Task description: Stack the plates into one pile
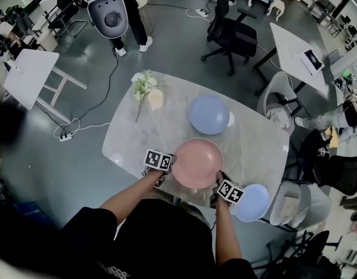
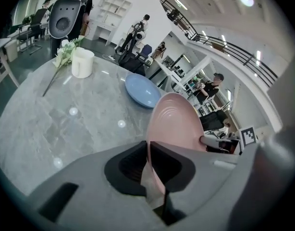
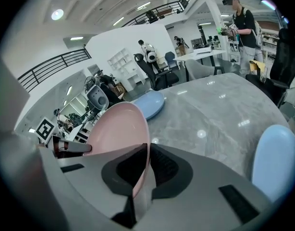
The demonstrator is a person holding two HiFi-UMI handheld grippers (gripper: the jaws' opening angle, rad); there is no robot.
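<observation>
A pink plate (image 1: 197, 162) hangs above the near part of the grey marble table (image 1: 132, 133), held by its two opposite rims. My left gripper (image 1: 168, 166) is shut on its left rim, and the pink plate (image 2: 176, 124) runs edge-on between the jaws in the left gripper view. My right gripper (image 1: 220, 182) is shut on the right rim, the pink plate (image 3: 118, 134) pinched the same way. A larger blue plate (image 1: 209, 114) lies further back on the table. A smaller blue plate (image 1: 252, 202) sits at the near right corner.
A white cup (image 1: 156, 99) and white flowers (image 1: 143, 85) stand at the far left of the table. A black office chair (image 1: 229, 35), a white desk (image 1: 299, 50) and a grey chair (image 1: 278, 100) stand around it. A grey robot head (image 1: 107, 14) is behind.
</observation>
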